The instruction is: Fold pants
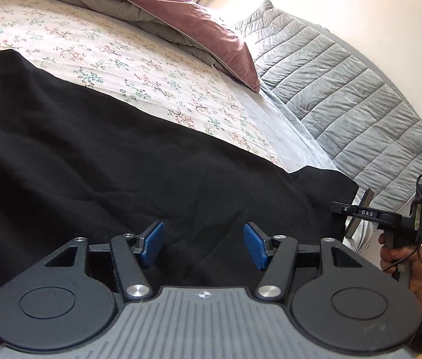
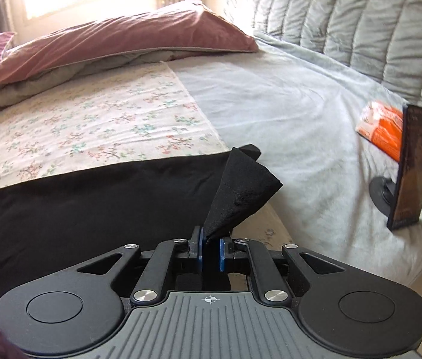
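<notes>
Bed fills both views: pale fleecy cover on one side, a flowered sheet on the other, quilted grey headboard behind, dusty-pink duvet heaped at the far end.

Pants, black, spread flat over the flowered sheet, near edge running off toward the camera. Matte woven cloth with a fine twill and shallow wrinkles. Likely light, limp and not slippery; should drape from any pinch, so corners and hems look like the places to take hold.

Right gripper: jaws nearly together, blue pads clamped on a hemmed corner of the pants, which stands up in a stiff little peak above the bed.

Left gripper: jaws wide apart, ribbed blue pads bare, poised over the black cloth with nothing between them.

Small items on the fleecy cover: a dark phone on a round stand, an orange packet just behind it.
</notes>
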A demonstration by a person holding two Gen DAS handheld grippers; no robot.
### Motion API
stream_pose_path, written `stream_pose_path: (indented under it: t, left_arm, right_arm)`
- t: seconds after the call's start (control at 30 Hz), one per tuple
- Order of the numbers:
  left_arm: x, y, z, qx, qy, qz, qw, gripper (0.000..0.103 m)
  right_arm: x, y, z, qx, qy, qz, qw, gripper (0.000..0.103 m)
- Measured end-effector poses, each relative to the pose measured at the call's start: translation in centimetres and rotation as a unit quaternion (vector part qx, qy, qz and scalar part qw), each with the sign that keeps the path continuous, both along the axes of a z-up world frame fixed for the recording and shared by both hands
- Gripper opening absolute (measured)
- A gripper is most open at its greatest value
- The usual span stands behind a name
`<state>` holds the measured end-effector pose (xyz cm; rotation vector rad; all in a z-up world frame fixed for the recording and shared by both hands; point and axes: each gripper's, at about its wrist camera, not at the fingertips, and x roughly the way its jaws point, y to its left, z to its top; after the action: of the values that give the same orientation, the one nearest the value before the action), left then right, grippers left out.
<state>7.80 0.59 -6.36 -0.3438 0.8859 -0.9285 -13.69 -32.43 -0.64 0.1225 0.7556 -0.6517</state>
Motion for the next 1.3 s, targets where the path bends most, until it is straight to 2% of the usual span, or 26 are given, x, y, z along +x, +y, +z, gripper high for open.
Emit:
stream_pose_path:
  t: [0.1, 0.17, 0.37, 0.57, 0.63, 0.7, 0.73, 0.83, 0.87, 0.93, 0.97, 1.03, 1.07, 1.17, 1.3]
  left_arm:
    - [0.1, 0.2, 0.0, -0.016, 0.01, -0.003, 0.9998, 0.071]
    - [0.1, 0.3, -0.1, -0.024, 0.018, -0.004, 0.9995, 0.071]
    - [1.4, 0.7, -1.3, -0.064, 0.069, 0.006, 0.9956, 0.071]
    - [1.9, 0.2, -2.0, -0.095, 0.112, 0.009, 0.9891, 0.071]
    - [2.0, -0.4, -2.2, -0.106, 0.124, 0.008, 0.9866, 0.071]
    - [2.1, -1.1, -2.2, -0.109, 0.129, 0.006, 0.9856, 0.071]
    - [2.1, -1.4, -2.2, -0.11, 0.132, 0.006, 0.9851, 0.071]
    - [2.2, -1.8, -2.4, -0.116, 0.143, 0.007, 0.9829, 0.071]
    - [2.3, -1.9, -2.5, -0.121, 0.148, 0.007, 0.9815, 0.071]
    - [2.4, -2.1, -2.5, -0.123, 0.154, 0.009, 0.9803, 0.071]
    - [2.4, -2.1, -2.5, -0.121, 0.154, 0.011, 0.9805, 0.071]
    - [2.4, -2.1, -2.3, -0.106, 0.153, 0.022, 0.9823, 0.071]
    - [2.4, -2.1, -2.0, -0.097, 0.15, 0.027, 0.9836, 0.071]
    - [2.1, -1.8, -1.3, -0.068, 0.125, 0.051, 0.9885, 0.075]
    - [2.8, -2.2, -1.6, -0.078, 0.152, 0.062, 0.9834, 0.076]
  right_arm:
    - [2.7, 3.8, -0.2, -0.028, 0.016, 0.075, 0.997, 0.009]
    - [4.3, 6.5, -0.9, -0.041, 0.03, 0.129, 0.99, 0.009]
    - [7.3, 13.4, -4.1, -0.034, 0.069, 0.277, 0.958, 0.009]
    - [7.4, 17.6, -7.0, -0.026, 0.095, 0.354, 0.93, 0.01]
    - [6.9, 18.2, -6.9, -0.027, 0.096, 0.37, 0.924, 0.01]
    - [6.9, 18.1, -6.8, -0.015, 0.093, 0.375, 0.922, 0.016]
    - [6.9, 17.9, -6.7, -0.005, 0.087, 0.374, 0.923, 0.016]
    - [6.7, 17.4, -6.6, 0.011, 0.073, 0.367, 0.927, 0.026]
    - [6.7, 17.5, -6.6, 0.008, 0.067, 0.366, 0.928, 0.033]
    - [6.8, 18.0, -6.8, -0.006, 0.062, 0.367, 0.928, 0.034]
    - [6.6, 18.3, -6.9, -0.017, 0.06, 0.371, 0.926, 0.033]
    - [6.5, 19.0, -7.3, -0.039, 0.057, 0.385, 0.92, 0.023]
    - [6.5, 19.1, -7.3, -0.042, 0.057, 0.388, 0.919, 0.01]
    - [6.1, 18.5, -6.8, -0.03, 0.044, 0.379, 0.924, 0.006]
    - [5.4, 16.7, -5.5, 0.035, 0.014, 0.365, 0.93, 0.006]
